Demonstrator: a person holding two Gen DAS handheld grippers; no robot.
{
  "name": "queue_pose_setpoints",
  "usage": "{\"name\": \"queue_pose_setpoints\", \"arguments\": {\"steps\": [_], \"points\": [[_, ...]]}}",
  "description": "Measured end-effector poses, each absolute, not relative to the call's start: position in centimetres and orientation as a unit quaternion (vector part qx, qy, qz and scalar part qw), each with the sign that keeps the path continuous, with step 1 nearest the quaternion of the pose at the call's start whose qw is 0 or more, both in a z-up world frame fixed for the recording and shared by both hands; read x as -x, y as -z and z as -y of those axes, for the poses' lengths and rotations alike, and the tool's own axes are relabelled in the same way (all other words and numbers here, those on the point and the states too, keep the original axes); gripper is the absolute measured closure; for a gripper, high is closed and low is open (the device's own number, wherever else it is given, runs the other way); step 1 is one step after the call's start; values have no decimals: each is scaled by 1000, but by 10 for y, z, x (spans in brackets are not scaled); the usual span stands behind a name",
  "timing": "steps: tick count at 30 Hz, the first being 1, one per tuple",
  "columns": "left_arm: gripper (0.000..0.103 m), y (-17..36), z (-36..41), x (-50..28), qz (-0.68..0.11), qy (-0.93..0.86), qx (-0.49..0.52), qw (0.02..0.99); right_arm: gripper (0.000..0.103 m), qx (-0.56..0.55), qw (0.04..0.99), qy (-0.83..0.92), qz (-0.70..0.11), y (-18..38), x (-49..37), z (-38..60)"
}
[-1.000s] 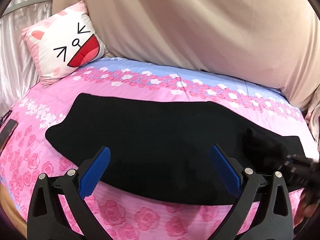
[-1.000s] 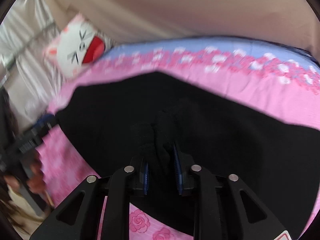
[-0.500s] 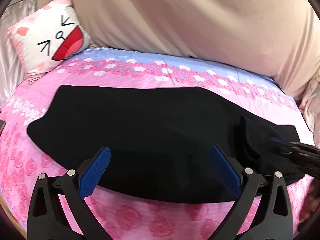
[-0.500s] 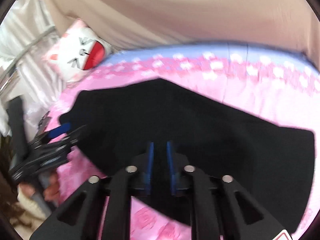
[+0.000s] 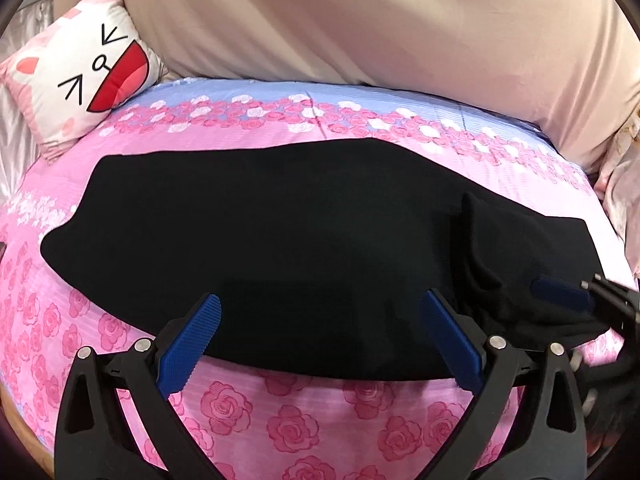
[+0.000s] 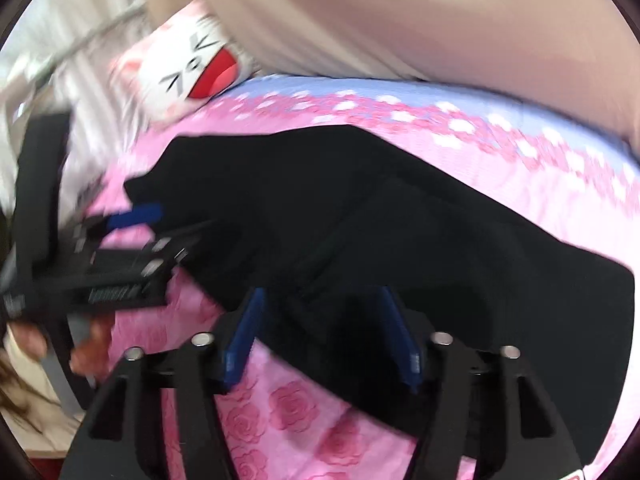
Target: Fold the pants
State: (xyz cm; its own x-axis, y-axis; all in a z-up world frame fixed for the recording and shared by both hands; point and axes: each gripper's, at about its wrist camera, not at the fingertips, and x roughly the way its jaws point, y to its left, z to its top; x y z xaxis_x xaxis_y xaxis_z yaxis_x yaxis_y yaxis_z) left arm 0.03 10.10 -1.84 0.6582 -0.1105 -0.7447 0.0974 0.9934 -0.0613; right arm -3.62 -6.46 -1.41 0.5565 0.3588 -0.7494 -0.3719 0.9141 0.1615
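Left wrist view: the left gripper (image 5: 320, 340) hangs wide open over the near hem of the black pants (image 5: 280, 240), spread flat across the rose bedsheet (image 5: 300, 420) for folding; at three o'clock the right gripper (image 6: 320, 336), jaws just opened, grips nothing; a cat pillow (image 5: 80, 80) sits at eleven o'clock.

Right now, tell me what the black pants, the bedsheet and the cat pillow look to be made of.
Black pants: soft matte fabric, maybe knit or cotton; it reflects nothing and bunches in limp folds at one end.
Bedsheet: thin printed woven cloth, probably cotton; the roses are flat print, with faint ribbing.
Cat pillow: smooth printed fabric over stuffing, likely polyester; plump, with a slight sheen.
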Motion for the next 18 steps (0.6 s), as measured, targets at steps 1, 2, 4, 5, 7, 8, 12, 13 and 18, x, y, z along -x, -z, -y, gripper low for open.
{"name": "queue_pose_setpoints", "arguments": {"steps": [1,2,4,5,7,8,12,13,18], "points": [[5,19,-101,-1,-411,55,6,910,43,22,883,-208,-420,16,38,58],[5,20,-101,-1,-411,51,2,910,43,39,884,-203,-419,21,36,50],[5,21,-103,0,-412,41,-4,910,55,57,882,-181,-431,32,26,44],[5,21,-105,1,-414,36,-8,910,65,62,882,-166,-436,38,19,44],[5,22,-111,1,-416,24,-14,909,89,43,887,-165,-429,37,14,48],[5,21,-114,2,-416,18,-16,909,91,24,888,-168,-428,32,11,51],[5,20,-132,-1,-416,-7,-11,909,91,-16,902,-172,-395,3,2,53],[5,20,-136,-2,-418,-12,-8,908,91,-18,905,-174,-387,-3,-2,51],[5,20,-149,-4,-422,-28,-7,906,89,-6,883,-207,-422,24,-31,18]]}}
